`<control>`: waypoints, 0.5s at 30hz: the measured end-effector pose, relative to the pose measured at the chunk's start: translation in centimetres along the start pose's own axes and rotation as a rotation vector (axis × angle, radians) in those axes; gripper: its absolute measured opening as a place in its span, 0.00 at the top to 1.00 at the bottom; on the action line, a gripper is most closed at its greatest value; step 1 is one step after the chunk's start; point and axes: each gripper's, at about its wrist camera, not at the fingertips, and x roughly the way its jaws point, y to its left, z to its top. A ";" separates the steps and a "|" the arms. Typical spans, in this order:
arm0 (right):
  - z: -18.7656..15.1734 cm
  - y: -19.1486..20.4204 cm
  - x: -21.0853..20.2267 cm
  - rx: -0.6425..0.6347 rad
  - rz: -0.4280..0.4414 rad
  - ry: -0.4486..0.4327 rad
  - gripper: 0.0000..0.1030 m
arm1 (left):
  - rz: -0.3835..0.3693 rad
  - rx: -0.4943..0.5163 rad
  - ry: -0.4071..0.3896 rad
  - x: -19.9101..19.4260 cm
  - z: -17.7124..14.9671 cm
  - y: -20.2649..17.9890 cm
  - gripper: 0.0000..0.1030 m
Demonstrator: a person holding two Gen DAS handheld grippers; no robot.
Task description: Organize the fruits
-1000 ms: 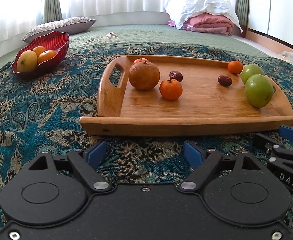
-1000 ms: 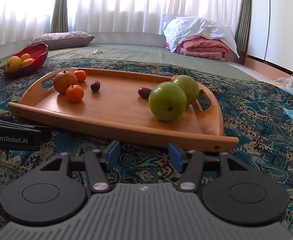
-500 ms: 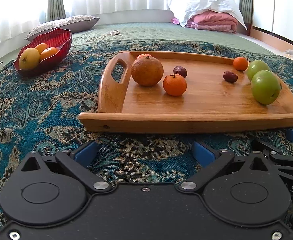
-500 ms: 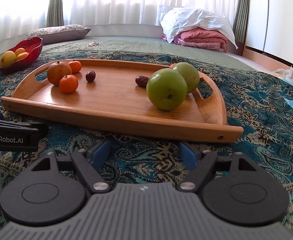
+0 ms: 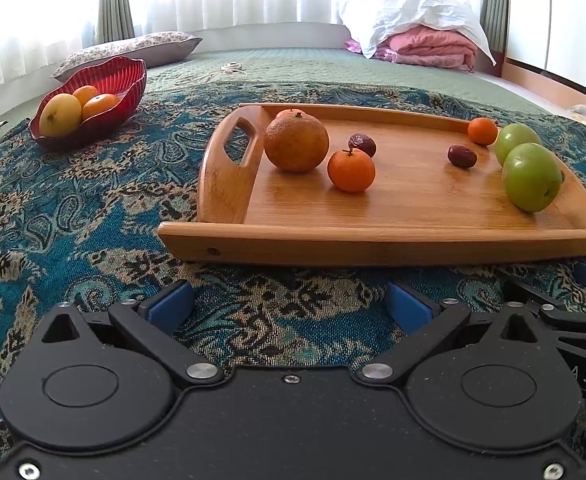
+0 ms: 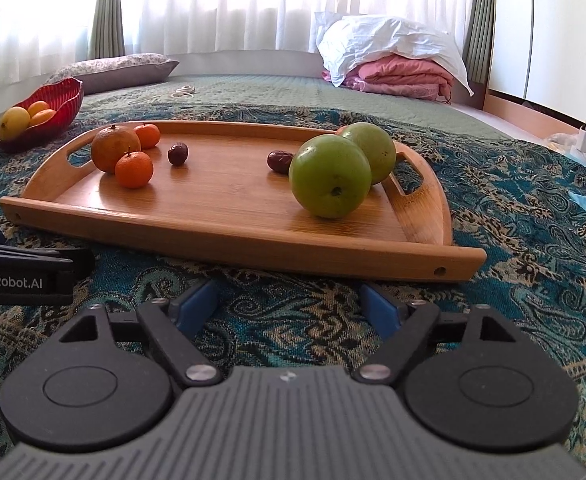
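Observation:
A wooden tray [image 5: 405, 200] [image 6: 233, 208] lies on the patterned cloth. On it are a large orange [image 5: 296, 143] [image 6: 115, 148], small tangerines [image 5: 351, 171] [image 6: 134, 169], two dark dates [image 5: 461, 156] [image 6: 178, 153] and two green apples [image 5: 531, 176] [image 6: 330, 176]. A red bowl [image 5: 109, 80] [image 6: 65, 98] with yellow and orange fruit stands at the far left. My left gripper [image 5: 289, 306] is open and empty before the tray's front edge. My right gripper [image 6: 289, 304] is open and empty, to the right of the left one.
The teal patterned cloth [image 5: 73, 208] covers a green bedspread. A grey pillow [image 5: 133, 46] lies behind the bowl. Folded white and pink bedding [image 5: 421, 36] lies at the far right. A white cord [image 5: 221, 72] lies on the bedspread.
Both grippers have opened wider. The views have shifted slightly, with the tray a little closer in the right wrist view.

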 end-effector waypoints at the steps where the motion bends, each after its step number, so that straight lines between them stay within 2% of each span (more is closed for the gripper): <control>1: 0.0 0.0 0.0 0.001 0.000 -0.001 0.14 | 0.000 0.000 0.000 0.0 0.0 0.0 0.00; 15: -0.1 -0.1 0.0 0.007 0.000 -0.005 0.13 | 0.001 -0.001 -0.011 -0.2 -0.2 0.0 0.00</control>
